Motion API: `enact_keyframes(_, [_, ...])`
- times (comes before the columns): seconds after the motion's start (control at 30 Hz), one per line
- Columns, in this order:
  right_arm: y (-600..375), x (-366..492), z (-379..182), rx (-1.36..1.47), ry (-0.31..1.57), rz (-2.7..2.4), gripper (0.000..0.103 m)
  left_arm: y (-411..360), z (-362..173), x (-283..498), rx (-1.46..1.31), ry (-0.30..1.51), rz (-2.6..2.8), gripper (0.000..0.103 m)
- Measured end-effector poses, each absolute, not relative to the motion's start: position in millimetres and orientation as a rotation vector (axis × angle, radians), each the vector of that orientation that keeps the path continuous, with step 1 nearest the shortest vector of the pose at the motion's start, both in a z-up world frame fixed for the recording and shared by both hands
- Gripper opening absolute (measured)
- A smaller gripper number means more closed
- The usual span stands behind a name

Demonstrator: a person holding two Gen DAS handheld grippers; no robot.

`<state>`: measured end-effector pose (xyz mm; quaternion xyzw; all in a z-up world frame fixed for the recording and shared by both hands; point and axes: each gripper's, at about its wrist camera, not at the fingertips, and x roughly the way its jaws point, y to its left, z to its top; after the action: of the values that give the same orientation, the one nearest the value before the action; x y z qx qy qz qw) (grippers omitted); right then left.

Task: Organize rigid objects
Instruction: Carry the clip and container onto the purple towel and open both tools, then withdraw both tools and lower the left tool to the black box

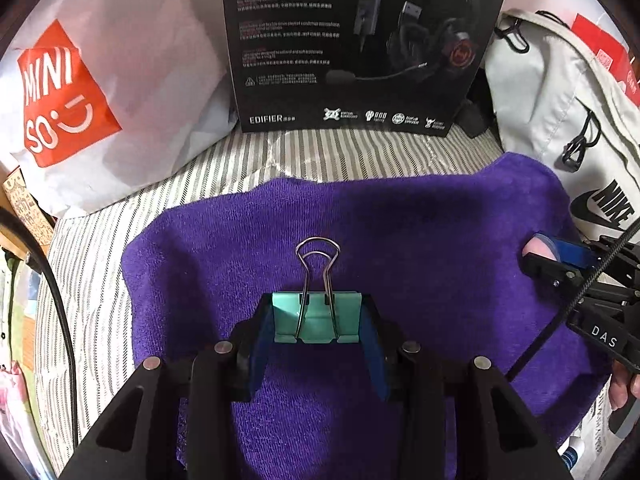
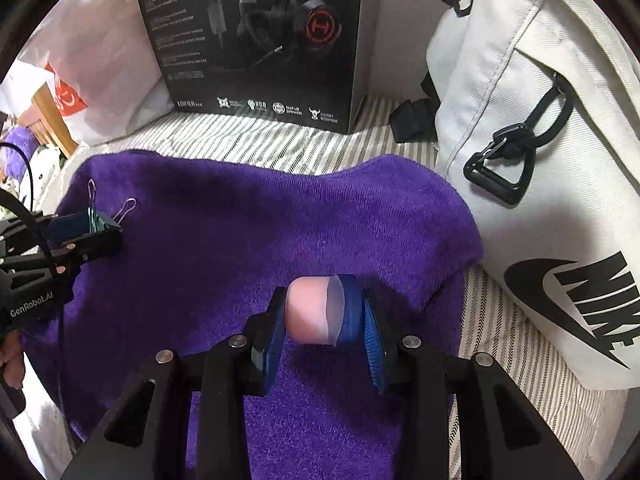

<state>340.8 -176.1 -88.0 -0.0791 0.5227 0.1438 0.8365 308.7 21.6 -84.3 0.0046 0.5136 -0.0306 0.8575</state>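
Two loaded grippers over a purple towel

The left gripper (image 1: 318, 320) clamps a teal binder clip (image 1: 316, 316) by its sides, and the right gripper (image 2: 326, 312) pinches a pink-and-blue capped container (image 2: 320, 310). The rounded container could roll from its pads. Open towel (image 1: 420, 232) lies ahead of both; a headset box (image 1: 360, 40) beyond and a white bag (image 2: 540, 160) to the right hem them in.

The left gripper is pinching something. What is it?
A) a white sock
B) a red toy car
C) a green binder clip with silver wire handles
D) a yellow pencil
C: in the left wrist view the left gripper is closed on a mint-green binder clip, its silver wire handles sticking out over the purple towel.
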Motion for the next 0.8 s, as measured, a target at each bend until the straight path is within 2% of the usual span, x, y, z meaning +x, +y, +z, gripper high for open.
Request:
enact_keyframes(0.4, [-176.4, 344.6, -95.7, -0.156, 1.106, 0.319, 0.038, 15.3, -88.1, 313.1, 0.043, 1.082, -0.054, 0.039])
enact_keyframes(0.47, [-177.1, 342.8, -95.8, -0.146, 1.110, 0.342, 0.050, 15.5, -88.0, 312.3, 0.038, 1.085, -0.053, 0.040])
enact_keyframes(0.5, [-177.7, 341.4, -96.0, -0.136, 1.114, 0.357, 0.064, 14.9, -88.1, 311.8, 0.037, 1.088, -0.053, 0.041])
enact_keyframes(0.53, [-179.1, 339.4, -96.3, -0.131, 1.116, 0.359, 0.071, 14.9, -88.1, 311.0, 0.037, 1.092, -0.054, 0.044])
enact_keyframes(0.6, [-181.8, 334.3, -94.5, -0.132, 1.103, 0.345, 0.071, 14.6, -88.8, 308.1, 0.039, 1.100, -0.057, 0.056])
enact_keyframes(0.67, [-185.2, 327.9, -91.4, -0.129, 1.100, 0.330, 0.071, 14.3, -90.0, 303.9, 0.042, 1.106, -0.055, 0.064])
enact_keyframes(0.8, [-191.6, 307.7, -74.4, -0.127, 1.073, 0.311, 0.071, 16.7, -89.9, 291.1, 0.031, 1.112, -0.043, 0.065])
